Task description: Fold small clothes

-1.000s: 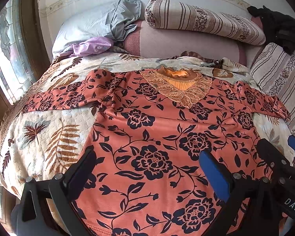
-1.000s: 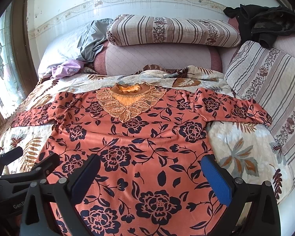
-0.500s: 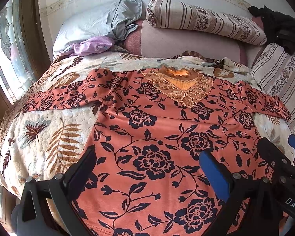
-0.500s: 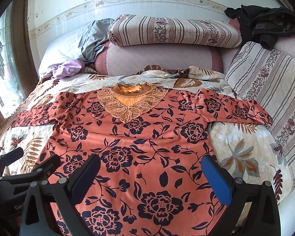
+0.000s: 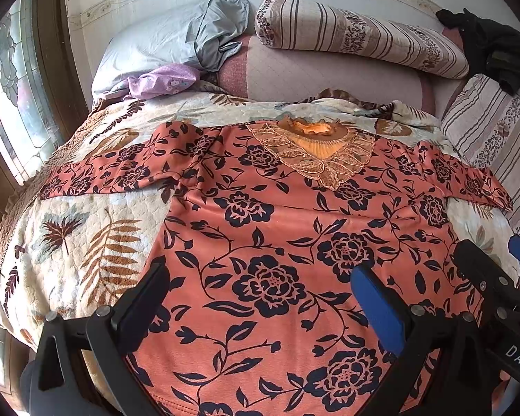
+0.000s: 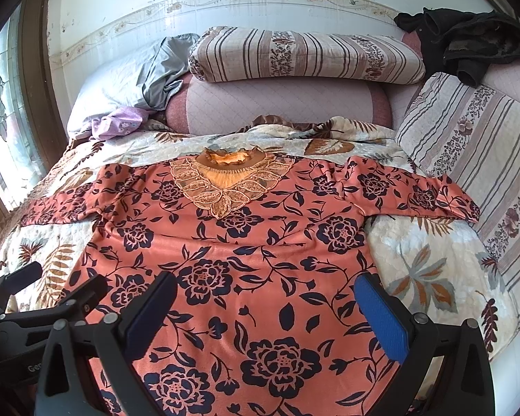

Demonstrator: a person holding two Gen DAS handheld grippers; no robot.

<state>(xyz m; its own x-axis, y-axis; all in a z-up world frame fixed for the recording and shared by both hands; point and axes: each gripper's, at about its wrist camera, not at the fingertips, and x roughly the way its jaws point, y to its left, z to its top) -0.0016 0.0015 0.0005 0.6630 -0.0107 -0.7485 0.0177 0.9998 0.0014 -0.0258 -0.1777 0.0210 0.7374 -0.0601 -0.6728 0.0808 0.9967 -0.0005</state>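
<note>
A salmon blouse with dark blue flowers (image 5: 267,235) (image 6: 246,249) lies flat, front up, on the bed, both sleeves spread out sideways. Its lace collar (image 5: 315,152) (image 6: 225,180) points toward the pillows. My left gripper (image 5: 260,298) hovers open over the lower left part of the blouse, nothing between its fingers. Over the lower right part, my right gripper (image 6: 265,303) is also open and holds nothing. Each gripper shows at the edge of the other's view: the right one (image 5: 495,270), the left one (image 6: 52,287).
A leaf-patterned quilt (image 5: 72,235) (image 6: 426,260) covers the bed. Striped pillows (image 6: 301,52) (image 6: 478,145) line the head and right side. A grey pillow (image 5: 163,41), a lilac cloth (image 5: 163,79) and dark clothing (image 6: 468,38) lie at the back. A window (image 5: 14,104) is left.
Both grippers have drifted slightly, so the blouse sits a little lower in each view. Both stay open. The blouse has not moved.
</note>
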